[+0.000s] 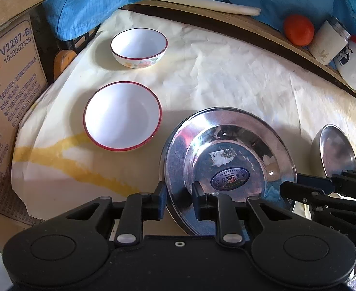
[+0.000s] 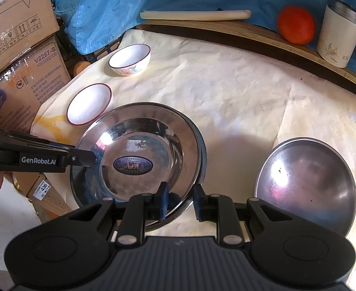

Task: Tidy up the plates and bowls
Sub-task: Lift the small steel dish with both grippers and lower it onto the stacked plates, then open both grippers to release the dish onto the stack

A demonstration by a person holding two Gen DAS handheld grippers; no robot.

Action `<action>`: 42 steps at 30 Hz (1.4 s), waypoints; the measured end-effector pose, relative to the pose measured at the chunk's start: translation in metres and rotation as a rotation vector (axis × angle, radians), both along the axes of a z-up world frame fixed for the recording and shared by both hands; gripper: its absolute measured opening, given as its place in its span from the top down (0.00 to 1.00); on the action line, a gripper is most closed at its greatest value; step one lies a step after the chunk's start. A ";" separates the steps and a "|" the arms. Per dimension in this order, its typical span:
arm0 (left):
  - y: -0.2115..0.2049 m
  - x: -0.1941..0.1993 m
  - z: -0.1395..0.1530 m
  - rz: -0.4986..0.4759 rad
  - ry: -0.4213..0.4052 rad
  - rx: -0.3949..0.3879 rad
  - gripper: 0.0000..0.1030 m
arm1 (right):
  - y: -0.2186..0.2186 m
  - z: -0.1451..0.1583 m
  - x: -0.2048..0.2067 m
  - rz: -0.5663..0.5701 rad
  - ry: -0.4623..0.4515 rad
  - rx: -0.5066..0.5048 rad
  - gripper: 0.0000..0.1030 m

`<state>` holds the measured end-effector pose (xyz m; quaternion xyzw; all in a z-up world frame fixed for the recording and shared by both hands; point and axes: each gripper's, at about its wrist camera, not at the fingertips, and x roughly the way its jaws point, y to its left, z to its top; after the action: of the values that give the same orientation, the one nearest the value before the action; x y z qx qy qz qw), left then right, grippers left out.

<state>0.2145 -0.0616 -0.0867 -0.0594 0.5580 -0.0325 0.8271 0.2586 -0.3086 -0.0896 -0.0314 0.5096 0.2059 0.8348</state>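
A steel plate (image 1: 228, 167) with an oval sticker lies in the middle of the table; it also shows in the right wrist view (image 2: 139, 155). My left gripper (image 1: 178, 201) straddles its near-left rim with a gap between the jaws. My right gripper (image 2: 179, 202) straddles its near-right rim, also with a gap. A steel bowl (image 2: 306, 184) sits to the right, also in the left wrist view (image 1: 335, 152). A white red-rimmed plate (image 1: 122, 116) and a white flowered bowl (image 1: 139, 47) stand at the left; the right wrist view shows the plate (image 2: 89, 103) and bowl (image 2: 130, 59) too.
Cardboard boxes (image 1: 10, 77) stand along the left edge. At the back a wooden ledge (image 2: 250, 34) holds a pale stick (image 2: 194, 14), an orange ball (image 2: 296, 25), a white canister (image 2: 340, 34) and a white bottle (image 1: 353, 65). Cream paper (image 2: 226, 77) covers the table.
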 end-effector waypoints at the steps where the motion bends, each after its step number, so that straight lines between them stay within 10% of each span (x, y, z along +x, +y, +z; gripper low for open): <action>1: 0.000 0.000 0.000 -0.001 0.000 0.000 0.77 | 0.000 0.000 0.000 0.002 -0.001 -0.001 0.76; 18: 0.001 0.001 -0.011 -0.002 0.030 -0.003 0.70 | 0.004 0.000 -0.002 0.019 -0.011 0.007 0.75; 25: 0.002 0.001 -0.010 0.005 0.018 -0.025 0.52 | 0.001 0.001 -0.003 0.007 -0.021 0.016 0.57; 30: 0.004 -0.001 -0.001 0.013 -0.013 -0.018 0.23 | -0.001 0.005 -0.004 -0.001 -0.045 0.021 0.38; 42: 0.037 -0.009 0.016 0.181 -0.089 -0.029 0.01 | -0.002 0.017 -0.002 -0.021 -0.130 0.065 0.01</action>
<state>0.2056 -0.0245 -0.0712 -0.1202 0.5124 0.0316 0.8497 0.2569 -0.3111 -0.0727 -0.0125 0.4475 0.2109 0.8689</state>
